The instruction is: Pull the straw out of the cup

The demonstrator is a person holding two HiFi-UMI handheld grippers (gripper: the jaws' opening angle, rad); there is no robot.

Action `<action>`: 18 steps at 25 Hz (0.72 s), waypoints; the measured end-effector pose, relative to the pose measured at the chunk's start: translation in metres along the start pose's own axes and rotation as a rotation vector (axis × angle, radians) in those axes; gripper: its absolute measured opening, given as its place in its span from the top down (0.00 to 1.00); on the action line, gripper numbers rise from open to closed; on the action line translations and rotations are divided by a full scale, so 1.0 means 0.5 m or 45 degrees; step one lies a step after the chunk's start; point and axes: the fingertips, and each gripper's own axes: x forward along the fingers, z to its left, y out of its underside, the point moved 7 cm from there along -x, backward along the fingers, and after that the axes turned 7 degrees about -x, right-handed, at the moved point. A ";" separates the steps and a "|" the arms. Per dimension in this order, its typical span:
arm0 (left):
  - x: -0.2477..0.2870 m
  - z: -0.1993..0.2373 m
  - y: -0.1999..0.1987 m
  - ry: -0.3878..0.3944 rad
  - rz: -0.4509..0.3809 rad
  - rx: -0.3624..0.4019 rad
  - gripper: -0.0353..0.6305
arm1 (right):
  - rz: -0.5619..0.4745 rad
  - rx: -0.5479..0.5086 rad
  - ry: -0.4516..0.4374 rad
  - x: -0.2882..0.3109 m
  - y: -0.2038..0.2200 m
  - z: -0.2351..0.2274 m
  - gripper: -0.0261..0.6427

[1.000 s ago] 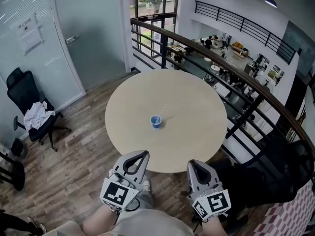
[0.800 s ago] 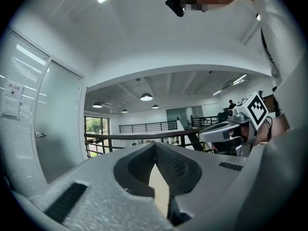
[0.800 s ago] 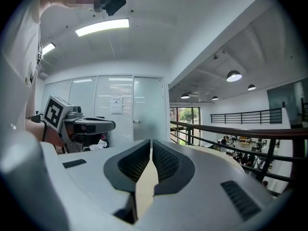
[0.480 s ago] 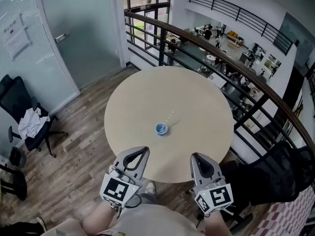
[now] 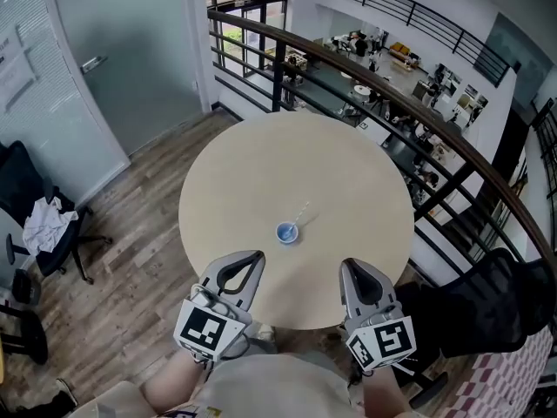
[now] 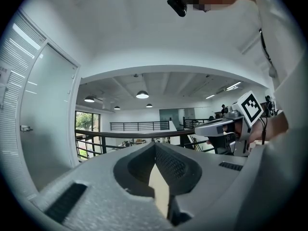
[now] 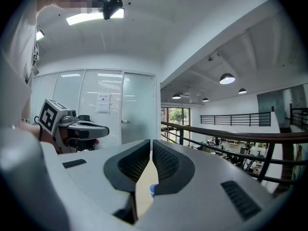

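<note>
We hold left gripper (image 5: 254, 256) and right gripper (image 5: 349, 265) near surface (image 5: 348, 164) edge | fingers pressed together, empty | straw (image 5: 301, 212) in blue cup (image 5: 286, 232), apart.

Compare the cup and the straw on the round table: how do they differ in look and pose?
The cup is blue; the straw is pale, almost clear. The cup is short and round; the straw is thin and long. The cup stands upright on the table; the straw leans out of it, to the right in the head view. Both sit together near the table's middle.
</note>
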 end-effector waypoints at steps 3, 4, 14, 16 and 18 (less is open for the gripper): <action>0.008 0.011 -0.004 -0.009 -0.007 0.000 0.93 | -0.001 -0.018 -0.016 0.017 -0.003 -0.004 0.92; 0.010 0.015 -0.007 -0.013 -0.010 0.002 0.93 | 0.005 -0.036 -0.017 0.023 -0.004 -0.006 0.92; 0.030 0.035 -0.036 -0.140 -0.044 -0.010 0.93 | -0.010 -0.040 -0.148 0.079 -0.014 -0.036 0.92; 0.040 0.033 -0.039 -0.156 -0.035 -0.001 0.93 | -0.013 -0.034 -0.164 0.086 -0.017 -0.048 0.92; 0.051 0.025 -0.043 -0.161 -0.034 -0.010 0.93 | -0.020 -0.018 -0.180 0.091 -0.017 -0.060 0.92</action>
